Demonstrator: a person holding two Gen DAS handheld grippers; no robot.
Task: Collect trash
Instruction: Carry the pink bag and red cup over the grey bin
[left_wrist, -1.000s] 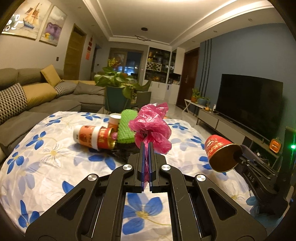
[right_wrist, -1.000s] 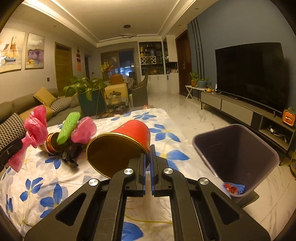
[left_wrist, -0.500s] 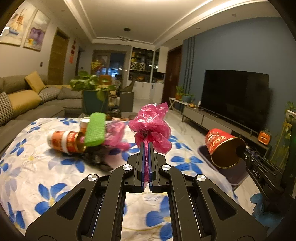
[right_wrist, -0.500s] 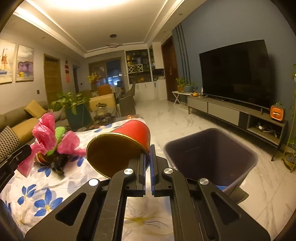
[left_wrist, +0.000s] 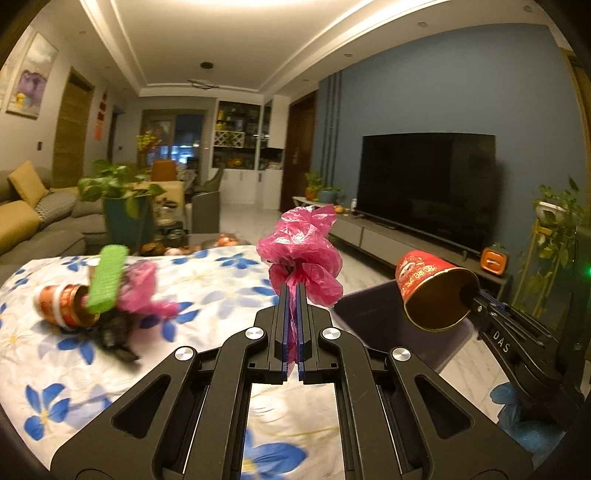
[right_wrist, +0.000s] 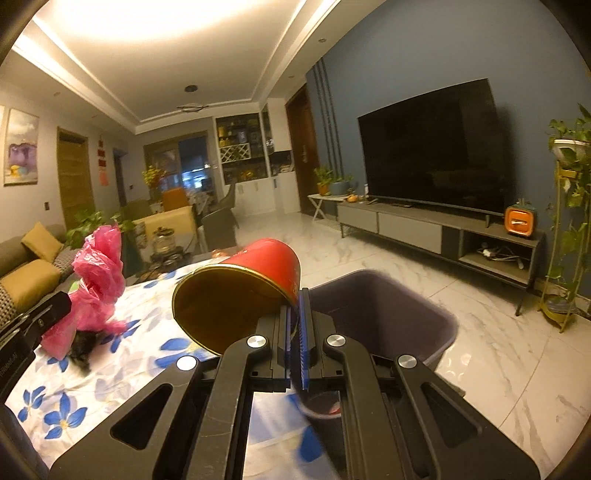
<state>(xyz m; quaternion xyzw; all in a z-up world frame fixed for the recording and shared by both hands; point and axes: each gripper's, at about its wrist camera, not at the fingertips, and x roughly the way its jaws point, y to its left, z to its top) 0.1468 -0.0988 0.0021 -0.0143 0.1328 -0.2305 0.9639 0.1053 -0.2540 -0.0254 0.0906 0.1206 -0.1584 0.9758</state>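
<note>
Both tongs have swung right, off the surface (left_wrist: 207, 269) toward the bin (right_wrist: 402, 295) | left tongs (left_wrist: 291, 328) clenched on pink bag (left_wrist: 301, 254) | right tongs (right_wrist: 295, 325) pinching red cup (right_wrist: 240, 291) beside the bin rim | drop seems next | other trash waits far left.

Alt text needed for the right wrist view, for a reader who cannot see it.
The right gripper pinches the rim of a red cup beside a dark bin on the floor. Left of it, a crumpled pink plastic bag hangs over a flowered tablecloth.
</note>
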